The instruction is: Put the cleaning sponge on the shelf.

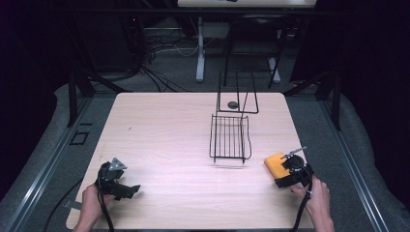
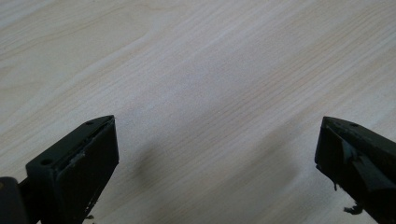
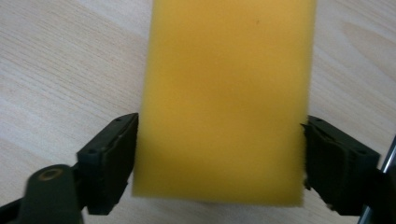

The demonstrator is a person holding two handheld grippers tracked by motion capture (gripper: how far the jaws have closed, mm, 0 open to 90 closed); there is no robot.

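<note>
A plain yellow rectangular sponge [image 3: 224, 100] sits between the right gripper [image 3: 219, 158] fingers.

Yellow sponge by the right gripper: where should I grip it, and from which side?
Grip the yellow sponge across its two long side edges, coming in end-on from the person's side. It lies flat on the table, and the right gripper already has one jaw at each long edge, which looks narrow enough to span.

Left gripper [image 1: 126, 189] at lower left, jaws wide apart; right gripper [image 1: 282, 170] (lower right) clamps a sponge [image 3: 224, 98].
</note>
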